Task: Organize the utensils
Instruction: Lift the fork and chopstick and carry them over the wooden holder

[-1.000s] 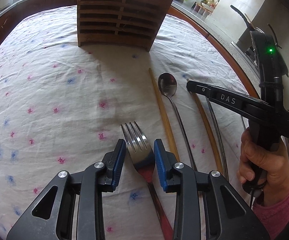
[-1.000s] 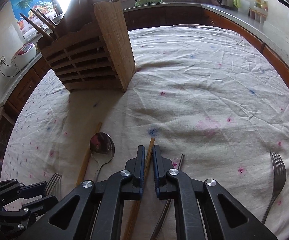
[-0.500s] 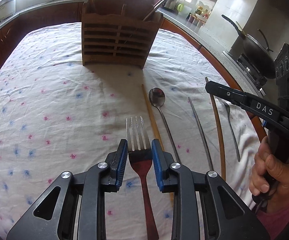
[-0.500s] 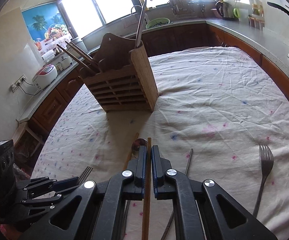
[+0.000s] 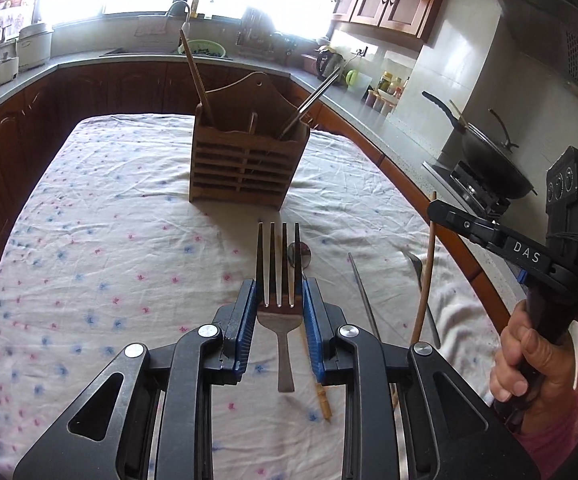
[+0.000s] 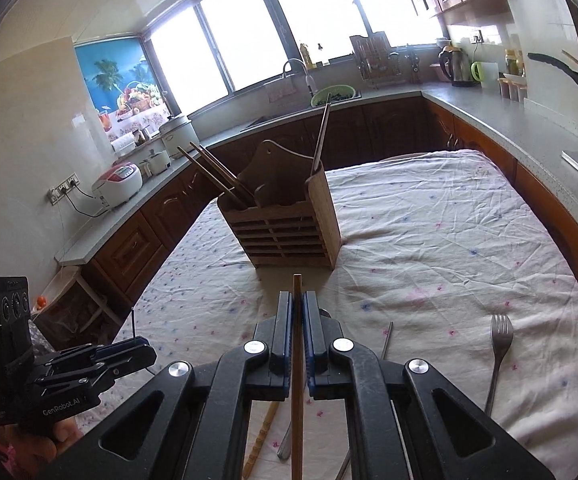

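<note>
Above the flowered tablecloth, the left gripper pinches a fork, its jaws having just closed further, and the right gripper clamps a wooden chopstick; the wooden utensil holder stands farther back, mid-table

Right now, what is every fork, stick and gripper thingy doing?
left hand-held gripper: shut on fork, lifted off the cloth
fork: held, tines pointing away
right hand-held gripper: shut on wooden chopstick
wooden chopstick: held, raised
second fork: lying flat on cloth
wooden holder: upright, utensils standing inside
spoon: lying on cloth
</note>
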The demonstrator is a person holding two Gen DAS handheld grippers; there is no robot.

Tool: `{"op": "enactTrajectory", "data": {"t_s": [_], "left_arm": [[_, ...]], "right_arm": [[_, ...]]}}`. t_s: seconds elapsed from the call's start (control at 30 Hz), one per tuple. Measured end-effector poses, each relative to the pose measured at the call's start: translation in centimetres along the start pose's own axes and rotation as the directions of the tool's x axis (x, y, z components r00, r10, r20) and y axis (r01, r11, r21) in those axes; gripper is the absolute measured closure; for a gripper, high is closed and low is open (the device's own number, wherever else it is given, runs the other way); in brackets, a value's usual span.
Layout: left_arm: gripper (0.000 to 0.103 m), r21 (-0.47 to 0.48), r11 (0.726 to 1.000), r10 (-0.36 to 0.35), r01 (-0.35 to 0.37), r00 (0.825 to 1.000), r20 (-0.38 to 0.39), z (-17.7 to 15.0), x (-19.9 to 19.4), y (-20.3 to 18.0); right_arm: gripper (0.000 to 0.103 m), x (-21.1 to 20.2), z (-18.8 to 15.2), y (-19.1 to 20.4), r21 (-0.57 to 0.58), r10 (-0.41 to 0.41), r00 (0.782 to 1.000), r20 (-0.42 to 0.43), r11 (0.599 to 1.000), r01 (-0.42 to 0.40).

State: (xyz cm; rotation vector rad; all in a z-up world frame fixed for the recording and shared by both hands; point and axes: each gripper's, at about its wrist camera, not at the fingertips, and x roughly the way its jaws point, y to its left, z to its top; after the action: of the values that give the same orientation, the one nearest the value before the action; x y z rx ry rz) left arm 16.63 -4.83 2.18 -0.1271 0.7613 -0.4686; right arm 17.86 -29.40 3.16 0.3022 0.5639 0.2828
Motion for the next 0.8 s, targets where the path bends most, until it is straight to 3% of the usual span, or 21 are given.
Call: {"op": "enactTrajectory", "data": {"t_s": [0.8], "left_arm": [[0.082, -0.026, 1.000, 0.015, -0.012, 0.991, 0.130, 2.7, -3.3, 0.9]], "right_arm": [[0.098, -4.1, 2.5, 0.8, -0.001, 0.013, 0.985, 0.169, 1.000, -0.013]]}}
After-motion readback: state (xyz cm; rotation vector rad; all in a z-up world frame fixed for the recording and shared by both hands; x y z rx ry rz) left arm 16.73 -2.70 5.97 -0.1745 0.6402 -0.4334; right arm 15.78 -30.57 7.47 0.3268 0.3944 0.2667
